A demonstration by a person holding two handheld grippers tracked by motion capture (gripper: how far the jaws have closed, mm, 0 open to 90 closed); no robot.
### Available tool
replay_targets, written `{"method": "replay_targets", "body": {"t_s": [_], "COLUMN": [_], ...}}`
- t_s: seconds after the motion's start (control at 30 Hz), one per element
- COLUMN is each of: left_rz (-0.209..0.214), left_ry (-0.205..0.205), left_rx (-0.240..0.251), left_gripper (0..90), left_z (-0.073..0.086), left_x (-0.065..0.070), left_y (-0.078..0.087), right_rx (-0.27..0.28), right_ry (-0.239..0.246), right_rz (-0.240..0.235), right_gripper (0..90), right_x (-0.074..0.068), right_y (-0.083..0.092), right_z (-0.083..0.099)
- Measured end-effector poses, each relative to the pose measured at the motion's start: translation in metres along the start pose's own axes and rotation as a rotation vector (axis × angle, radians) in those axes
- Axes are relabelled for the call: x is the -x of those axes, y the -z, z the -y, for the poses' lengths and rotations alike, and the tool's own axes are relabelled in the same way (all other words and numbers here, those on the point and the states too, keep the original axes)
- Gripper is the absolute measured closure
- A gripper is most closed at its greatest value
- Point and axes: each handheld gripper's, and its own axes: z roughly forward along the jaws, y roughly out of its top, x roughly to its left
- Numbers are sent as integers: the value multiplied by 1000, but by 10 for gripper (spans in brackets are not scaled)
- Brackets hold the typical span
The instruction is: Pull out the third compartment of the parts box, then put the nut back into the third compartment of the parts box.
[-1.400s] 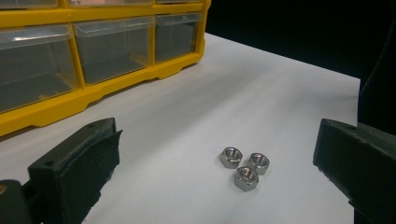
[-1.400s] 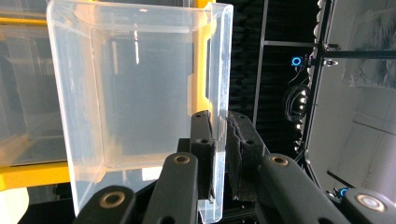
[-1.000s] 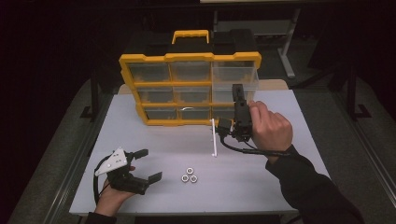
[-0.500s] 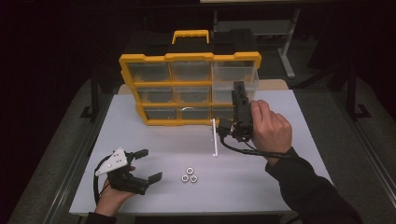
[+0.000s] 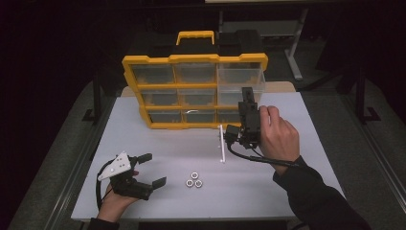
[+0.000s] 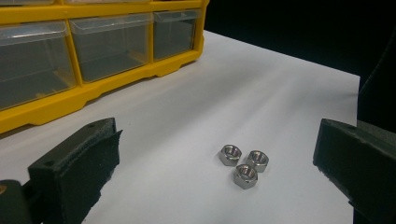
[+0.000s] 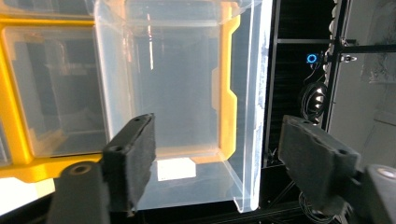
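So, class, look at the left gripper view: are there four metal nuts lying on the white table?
No, three nuts lie together on the white table, between the open fingers of the left gripper.

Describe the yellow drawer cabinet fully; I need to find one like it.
The cabinet is a yellow plastic frame with a carry handle on top, standing upright at the table's far edge. It holds three rows of clear plastic drawers, apparently empty; the top right drawer is taller and stands pulled out. The right gripper, jaws just opened and nothing between them, sits before the right column. A white strip lies in front.
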Motion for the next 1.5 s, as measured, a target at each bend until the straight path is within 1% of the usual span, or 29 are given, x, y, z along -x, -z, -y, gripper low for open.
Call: {"method": "replay_targets", "body": {"t_s": [0.07, 0.2, 0.3, 0.37, 0.4, 0.47, 0.57, 0.6, 0.73, 0.87, 0.9, 1.0, 1.03, 1.07, 1.13, 1.2, 1.3, 1.37, 1.43, 1.5], "left_rz": [0, 0, -1, -2, -2, -1, -2, -1, -1, -2, -3, -6, -7, -7, -4, -7, -9, -9, -11, -10], "left_ry": [1, 7, 4, 0, 1, 3, 2, 3, -7, -2, -4, -5, -7, -7, -12, -1, -1, 4, -3, -2], "left_rx": [0, -2, -2, -2, -2, -1, -2, -1, -9, -13, -13, -19, -21, -20, -18, -21, -21, -20, -23, -21], "left_gripper": [0, 0, 0, 0, 0, 0, 0, 0, 0, 0, 0, 0, 0, 0, 0, 0, 0, 0, 0, 0], "left_z": [0, 0, 0, 0, 0, 0, 0, 0, 0, 1, 1, 1, 1, 1, 1, 2, 3, 3, 3, 4], "left_x": [0, 1, 1, 1, 1, 1, 1, 1, -1, -1, -1, -1, -1, -1, -1, 0, 0, 1, 0, 0], "left_y": [0, 0, 0, 0, 0, 0, 0, 0, 1, 1, 1, 1, 1, 0, 0, -1, 0, 0, 0, 0], "right_rx": [1, 1, -2, -3, 1, 6, 5, 6, 9, 12, 14, 19, 19, 17, 19, 18, 25, 19, 19, 22], "right_ry": [-3, -11, -12, -13, -16, -15, -9, -13, -15, -23, -24, -33, -31, -16, -16, -20, 1, -13, -11, -16], "right_rz": [1, -7, -24, -24, -32, -28, -45, -42, -60, -81, -78, -92, -104, -114, -119, -123, -132, -135, -143, -161], "right_gripper": [196, 150, 148, 144, 144, 142, 141, 140, 136, 133, 133, 118, 115, 112, 103, 98, 87, 81, 72, 69], "right_x": [-1, -3, -5, -7, -7, -9, -11, -13, -18, -24, -27, -34, -35, -37, -42, -47, -53, -59, -63, -69], "right_y": [1, 4, 6, 8, 8, 9, 11, 12, 15, 18, 19, 22, 23, 24, 25, 26, 28, 30, 32, 34], "right_z": [0, 0, 0, 0, 0, 0, -1, -1, -1, -2, -2, -1, -1, -1, 0, 0, 1, 1, 2, 1]}}
